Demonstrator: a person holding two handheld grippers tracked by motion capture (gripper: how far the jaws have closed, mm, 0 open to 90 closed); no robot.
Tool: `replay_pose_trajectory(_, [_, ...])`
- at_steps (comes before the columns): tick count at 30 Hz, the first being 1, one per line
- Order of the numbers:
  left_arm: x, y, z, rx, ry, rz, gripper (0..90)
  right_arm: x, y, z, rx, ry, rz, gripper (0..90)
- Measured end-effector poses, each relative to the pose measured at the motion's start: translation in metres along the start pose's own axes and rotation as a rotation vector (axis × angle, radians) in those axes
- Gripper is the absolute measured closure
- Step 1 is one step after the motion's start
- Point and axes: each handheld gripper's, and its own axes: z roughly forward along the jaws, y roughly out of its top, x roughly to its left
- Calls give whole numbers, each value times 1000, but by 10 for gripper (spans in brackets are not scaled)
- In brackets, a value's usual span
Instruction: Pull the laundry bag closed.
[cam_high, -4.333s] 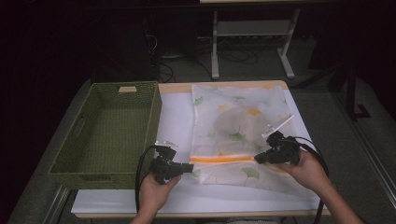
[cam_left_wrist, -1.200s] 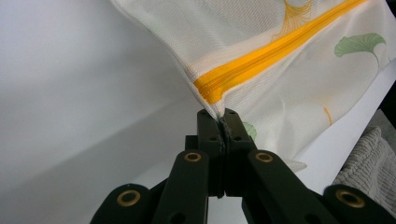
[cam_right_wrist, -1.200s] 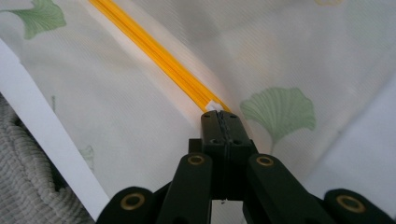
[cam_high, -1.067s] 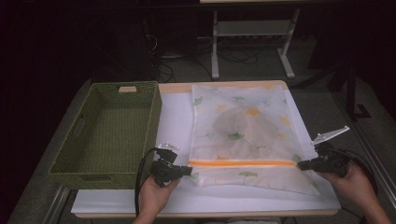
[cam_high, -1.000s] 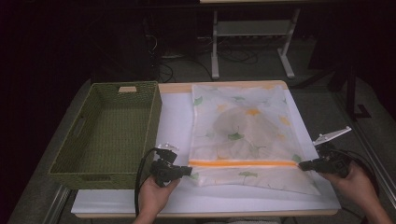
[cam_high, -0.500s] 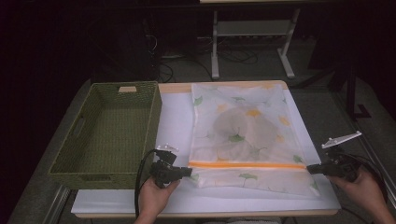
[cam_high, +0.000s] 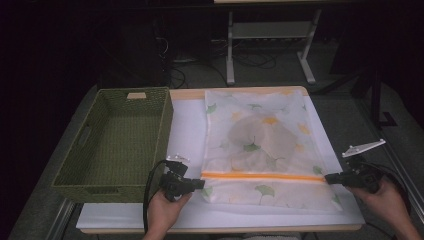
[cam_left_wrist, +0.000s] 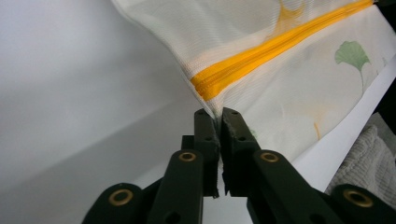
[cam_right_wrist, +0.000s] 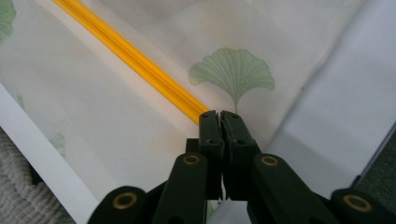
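Note:
A white mesh bag (cam_high: 260, 135) printed with green and yellow leaves lies flat on the white table top (cam_high: 187, 125). An orange zipper (cam_high: 260, 176) runs straight across its near part. At the zipper's left end my left gripper (cam_high: 201, 183) pinches the bag's edge. In the left gripper view the fabric sits between its jaws (cam_left_wrist: 219, 114), which have just been opening slightly. My right gripper (cam_high: 327, 178) is at the zipper's right end. In the right gripper view its jaws (cam_right_wrist: 219, 114) stand nearly together where the zipper (cam_right_wrist: 140, 60) ends, also just eased a little.
A green woven basket (cam_high: 120, 135) stands empty at the table's left, close beside the left gripper. The bag's right edge lies near the table's right edge. A metal stand (cam_high: 270, 35) is on the floor behind the table.
Since the earliest frame my right gripper has travelled right along the zipper to the bag's right edge, and the orange line now runs the bag's full width. The left gripper has stayed put.

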Motion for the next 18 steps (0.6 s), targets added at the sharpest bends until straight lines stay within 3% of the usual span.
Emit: replay_pose_trajectory(18, [0,6,-13,-43,10,6,779,20,27,-1,-30,15,-68,795])
